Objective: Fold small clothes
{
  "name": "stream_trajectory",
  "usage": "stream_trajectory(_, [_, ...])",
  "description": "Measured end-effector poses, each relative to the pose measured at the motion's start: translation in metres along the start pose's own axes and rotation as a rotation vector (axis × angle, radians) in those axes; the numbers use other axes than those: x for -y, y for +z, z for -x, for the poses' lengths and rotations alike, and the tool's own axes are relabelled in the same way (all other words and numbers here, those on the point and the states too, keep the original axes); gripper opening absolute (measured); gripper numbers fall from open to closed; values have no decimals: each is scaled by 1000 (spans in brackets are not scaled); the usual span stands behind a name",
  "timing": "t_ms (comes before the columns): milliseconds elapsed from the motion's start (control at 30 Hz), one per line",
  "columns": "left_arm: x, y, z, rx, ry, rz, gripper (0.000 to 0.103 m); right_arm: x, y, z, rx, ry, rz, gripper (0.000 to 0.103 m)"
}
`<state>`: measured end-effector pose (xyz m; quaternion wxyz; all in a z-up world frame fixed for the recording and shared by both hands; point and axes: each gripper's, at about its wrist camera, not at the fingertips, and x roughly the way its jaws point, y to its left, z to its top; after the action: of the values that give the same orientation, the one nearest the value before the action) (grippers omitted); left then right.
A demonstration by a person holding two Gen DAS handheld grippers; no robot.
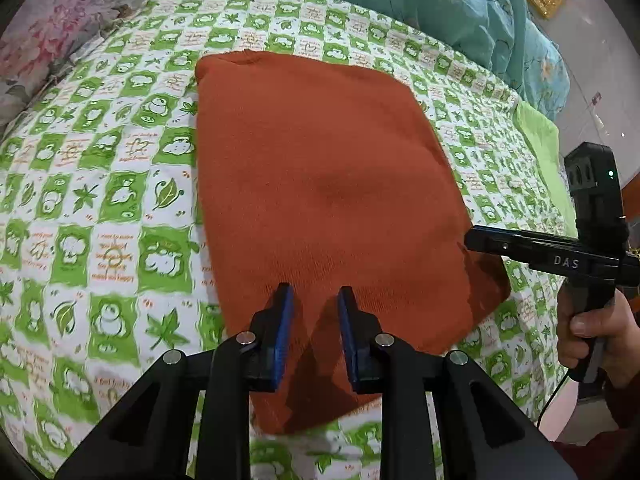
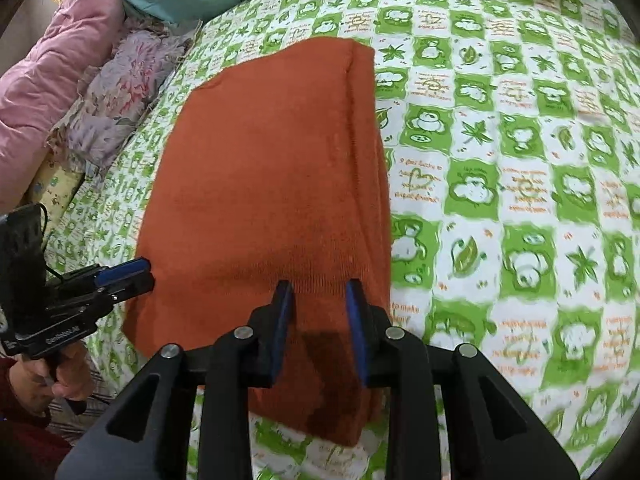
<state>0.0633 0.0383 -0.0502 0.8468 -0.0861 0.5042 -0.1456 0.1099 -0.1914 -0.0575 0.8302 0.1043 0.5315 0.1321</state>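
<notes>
An orange knit garment is lying flat on the green-and-white checked bedsheet, already folded into a long, roughly rectangular panel. In the left wrist view its long axis is running from about 6 o'clock, under the jaws, up toward 12 o'clock, where its far edge is ending short of the teal quilt.

The left gripper is hovering over the near end of the garment with its jaws standing apart and nothing between them; whether the fingertips are touching the knit is hard to judge through the fisheye. The right gripper is sitting in the same way over the near end, closer to the garment's right-hand folded edge, which is showing as a doubled seam running toward 12 o'clock; its jaws are also apart and holding nothing. Each gripper is appearing in the other's view: the right one is reaching in from 3 o'clock at the garment's edge, the left one from 9 o'clock.

Both grippers are about equally near, so the coming move is likely turning on the near short edge: both are placed to pinch it and carry it along the long axis toward 12 o'clock, halving the panel.
</notes>
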Motion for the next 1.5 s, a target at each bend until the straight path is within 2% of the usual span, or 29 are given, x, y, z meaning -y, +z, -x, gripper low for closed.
stream_trajectory(67, [-1,-8,0,-2,-2,-3,24,0,-9,3,-3,-16,4,32])
stream_trajectory(167, [5,-19,-5,5,28,-63,24,7,-28,-12,-72,-87,15,34])
stream_trajectory(200, [9,-22,-5,0,49,-89,24,10,-34,-14,-63,-116,13,44])
stream_trajectory(300, [14,-28,5,-15,60,-119,27,13,-41,-2,-17,-105,-48,45])
stream_trajectory(433, [6,-44,26,-3,59,-115,31,-3,-49,27,69,-125,-26,45])
stream_trajectory(500, [1,-53,35,-2,74,-112,37,-10,-53,38,94,-123,-27,45])
stream_trajectory(633, [-11,-68,52,13,102,-103,42,-24,-61,48,128,-112,-41,45])
stream_trajectory(800, [-15,-85,70,47,162,-109,62,-47,-82,55,171,-115,-1,46])
stream_trajectory(833, [-14,-88,73,56,178,-121,64,-51,-86,56,172,-111,4,48])
stream_trajectory(900, [-12,-97,80,79,218,-146,73,-58,-95,55,170,-105,10,61])
stream_trajectory(1000, [-11,-108,87,109,290,-176,81,-68,-109,54,157,-131,34,71])
stream_trajectory(1133, [-11,-119,92,107,339,-214,82,-71,-124,55,129,-156,61,76])
stream_trajectory(1267, [-12,-123,92,108,350,-210,84,-75,-138,60,146,-150,100,86])
stream_trajectory(1500, [-9,-97,82,114,331,-175,84,-79,-121,47,145,-171,139,86])
